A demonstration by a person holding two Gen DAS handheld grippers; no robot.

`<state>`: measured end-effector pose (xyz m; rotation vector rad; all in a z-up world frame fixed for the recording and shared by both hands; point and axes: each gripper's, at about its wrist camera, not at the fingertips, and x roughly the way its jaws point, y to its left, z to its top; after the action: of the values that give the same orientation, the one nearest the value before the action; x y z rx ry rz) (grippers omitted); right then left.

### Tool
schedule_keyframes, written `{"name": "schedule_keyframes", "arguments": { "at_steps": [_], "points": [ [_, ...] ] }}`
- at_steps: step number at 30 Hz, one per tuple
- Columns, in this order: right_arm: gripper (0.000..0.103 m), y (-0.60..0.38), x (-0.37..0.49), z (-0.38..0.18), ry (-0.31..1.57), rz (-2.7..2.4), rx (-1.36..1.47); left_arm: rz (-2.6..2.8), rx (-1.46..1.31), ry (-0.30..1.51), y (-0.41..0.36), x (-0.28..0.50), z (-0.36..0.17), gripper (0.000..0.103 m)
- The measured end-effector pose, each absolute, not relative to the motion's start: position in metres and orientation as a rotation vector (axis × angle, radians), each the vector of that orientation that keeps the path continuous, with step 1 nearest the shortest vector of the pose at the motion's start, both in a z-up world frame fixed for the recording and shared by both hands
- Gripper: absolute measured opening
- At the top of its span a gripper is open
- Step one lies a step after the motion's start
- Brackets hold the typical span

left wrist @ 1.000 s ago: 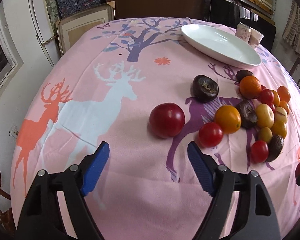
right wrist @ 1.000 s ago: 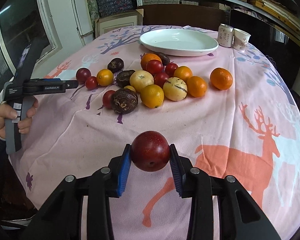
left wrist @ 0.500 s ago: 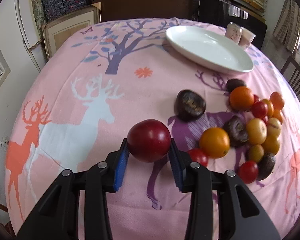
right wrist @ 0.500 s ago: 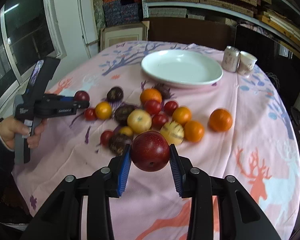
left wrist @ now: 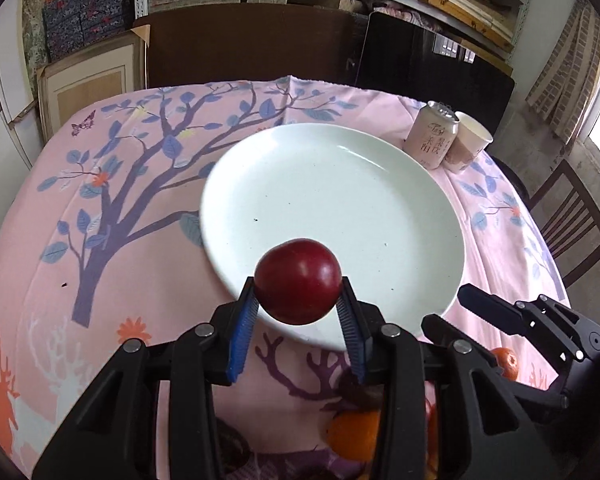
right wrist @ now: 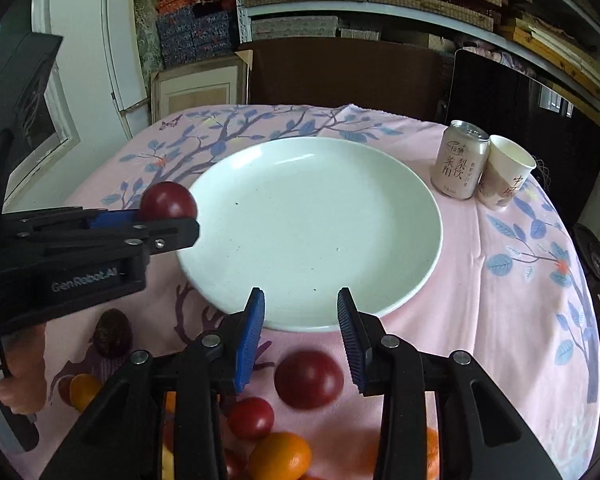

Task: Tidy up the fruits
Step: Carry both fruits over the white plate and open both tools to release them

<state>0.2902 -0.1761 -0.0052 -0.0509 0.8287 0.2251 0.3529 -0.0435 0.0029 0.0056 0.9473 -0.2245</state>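
While the left wrist view looked down on the white plate [left wrist: 340,184], the left gripper [left wrist: 298,312] had its jaws clamped on a dark red plum [left wrist: 298,298], held in the air over the plate's near rim. The plate was empty apart from a few specks. A drink can [left wrist: 432,140] and a paper cup [left wrist: 468,146] stood touching each other beyond it on the bench [left wrist: 140,260]. The right gripper [left wrist: 456,312] reached in at the right, and nothing showed between its jaws. An orange fruit [left wrist: 352,436] lay low in the view, partly hidden.

From the right wrist view, the right gripper [right wrist: 300,320] had its jaws apart with only the plate [right wrist: 320,220] visible between them. A second red fruit [right wrist: 309,378] lay blurred on the cloth below them, just short of the rim. A hand [right wrist: 20,372] held the left gripper [right wrist: 180,224], whose plum [right wrist: 168,204] sat at the plate's left edge. More fruit [right wrist: 280,456] waited nearer the camera.

The step in hand looked like delivery to the plate. Next, the left gripper would likely need to go further in and lower before letting go, since a round plum could roll off. The right gripper would likely need to dip and close on the fruit beneath it.
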Motion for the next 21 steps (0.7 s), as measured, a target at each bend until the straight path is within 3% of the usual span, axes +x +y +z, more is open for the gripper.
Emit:
{"name": "schedule_keyframes", "arguments": {
  "at_steps": [6,7,8,11,13,15,17,19,21],
  "points": [
    [0.039,-0.186,0.304,-0.015,0.870,0.227,-0.069,-0.205,0.023,0.992,-0.055,0.377,-0.025,0.039],
    [0.049,-0.192,0.298,-0.009,0.873,0.239,-0.067,-0.205,0.026,0.984,-0.054,0.376,-0.026,0.039],
    [0.069,-0.197,0.289,-0.002,0.883,0.243,-0.084,-0.203,0.026,0.983,-0.054,0.376,-0.026,0.039],
    [0.077,-0.217,0.254,0.011,0.877,0.255,-0.111,-0.230,0.007,0.974,-0.049,0.370,-0.020,0.039],
    [0.077,-0.222,0.244,0.001,0.927,0.241,-0.155,-0.231,0.017,0.964,-0.049,0.366,-0.018,0.039],
    [0.070,-0.221,0.247,-0.014,0.970,0.223,-0.191,-0.236,0.014,0.967,-0.049,0.363,-0.017,0.039],
    [0.051,-0.222,0.256,-0.029,1.022,0.214,-0.180,-0.230,0.011,0.972,-0.049,0.359,-0.017,0.039],
    [0.041,-0.222,0.263,-0.038,1.031,0.207,-0.166,-0.234,0.017,0.979,-0.049,0.354,-0.016,0.039],
    [0.038,-0.221,0.265,-0.039,1.021,0.218,-0.154,-0.236,0.027,0.970,-0.048,0.348,-0.013,0.039]
  ]
}}
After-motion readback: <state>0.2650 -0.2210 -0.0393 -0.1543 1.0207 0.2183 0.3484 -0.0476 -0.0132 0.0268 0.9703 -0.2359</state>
